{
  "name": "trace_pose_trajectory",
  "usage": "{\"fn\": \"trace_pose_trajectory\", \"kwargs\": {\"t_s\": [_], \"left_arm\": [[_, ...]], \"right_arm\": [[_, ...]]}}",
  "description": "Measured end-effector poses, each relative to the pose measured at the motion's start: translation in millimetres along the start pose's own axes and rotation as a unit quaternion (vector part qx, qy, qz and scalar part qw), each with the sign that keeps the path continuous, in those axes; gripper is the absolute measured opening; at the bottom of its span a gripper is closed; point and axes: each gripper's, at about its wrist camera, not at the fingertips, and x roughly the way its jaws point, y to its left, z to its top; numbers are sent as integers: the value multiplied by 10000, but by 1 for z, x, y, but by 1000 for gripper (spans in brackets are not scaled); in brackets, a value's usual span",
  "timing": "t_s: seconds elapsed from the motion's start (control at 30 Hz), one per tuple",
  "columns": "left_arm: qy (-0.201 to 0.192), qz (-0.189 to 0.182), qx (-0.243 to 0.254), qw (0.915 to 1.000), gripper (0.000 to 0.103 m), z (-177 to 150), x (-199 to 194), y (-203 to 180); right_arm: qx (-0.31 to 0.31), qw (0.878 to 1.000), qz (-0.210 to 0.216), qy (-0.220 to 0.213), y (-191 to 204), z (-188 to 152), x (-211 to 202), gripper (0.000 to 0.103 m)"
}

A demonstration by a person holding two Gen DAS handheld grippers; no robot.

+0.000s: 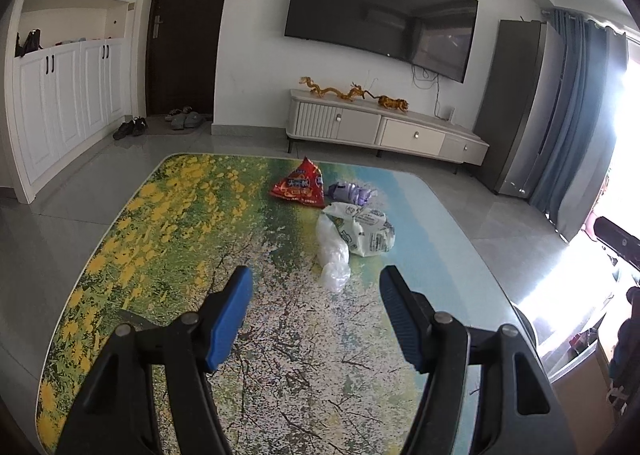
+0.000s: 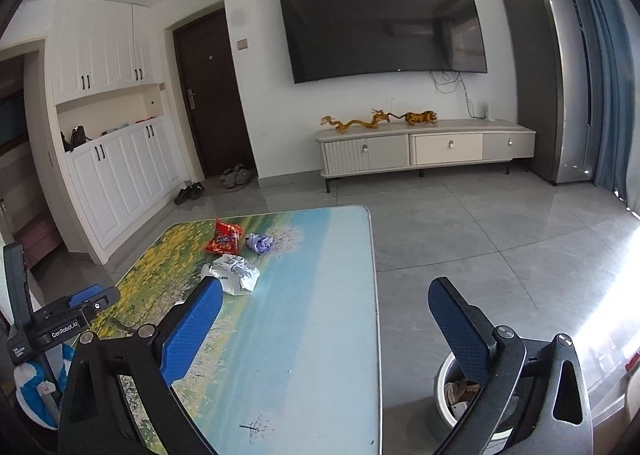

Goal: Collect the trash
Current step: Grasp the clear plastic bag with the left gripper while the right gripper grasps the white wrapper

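A: Where does the trash lie?

B: On the far half of a scenery-printed table [image 1: 168, 215]: a red snack bag [image 1: 300, 187], a crumpled purple wrapper [image 1: 350, 192] just beside it, and a white printed plastic bag [image 1: 370, 231] touching a clear crumpled plastic bag [image 1: 333, 255].

A: And the grippers?

B: The left gripper [image 1: 316, 279] hangs released above the table, blue pads spread, nothing between them, the clear bag just beyond its tips. The right gripper [image 2: 324, 295] is likewise spread and empty over the table's right edge.

A: Any bin?

B: A round trash bin [image 2: 444, 371] stands on the floor beside the table, litter inside.
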Motion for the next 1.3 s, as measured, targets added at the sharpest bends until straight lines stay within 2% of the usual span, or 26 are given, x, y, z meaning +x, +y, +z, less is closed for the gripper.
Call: {"fn": "trace_pose_trajectory", "kwargs": {"t_s": [0.27,0.43,0.63,0.7,0.77,0.83,0.9,1.0,1.07,1.3], "left_arm": [[663,-294,434,9964,64,7,68,-16],[1003,-225,528,9933,64,14,121,-16],[1223,-172,517,9910,63,22,162,-6],[1277,-139,481,9905,63,21,169,0],[1292,-32,442,9906,55,21,174,6],[1369,19,249,9903,42,21,178,16],[1281,48,62,9917,40,22,176,26],[1220,97,-252,9922,31,22,175,40],[1166,124,-396,9923,31,22,175,46],[1158,12,-358,9926,31,22,174,44]], "right_arm": [[-162,9975,512,455,12,3,67,96],[-262,9946,754,659,19,10,108,93],[-322,9884,1201,876,40,17,159,93],[-320,9858,1342,956,49,18,176,93],[-301,9835,1461,1024,58,18,192,93],[-241,9803,1603,1125,68,18,211,93],[-189,9778,1684,1231,75,17,227,91],[-119,9742,1759,1412,85,11,251,88],[-75,9722,1769,1530,89,7,263,85],[-33,9674,1687,1889,97,-5,287,72]]}}
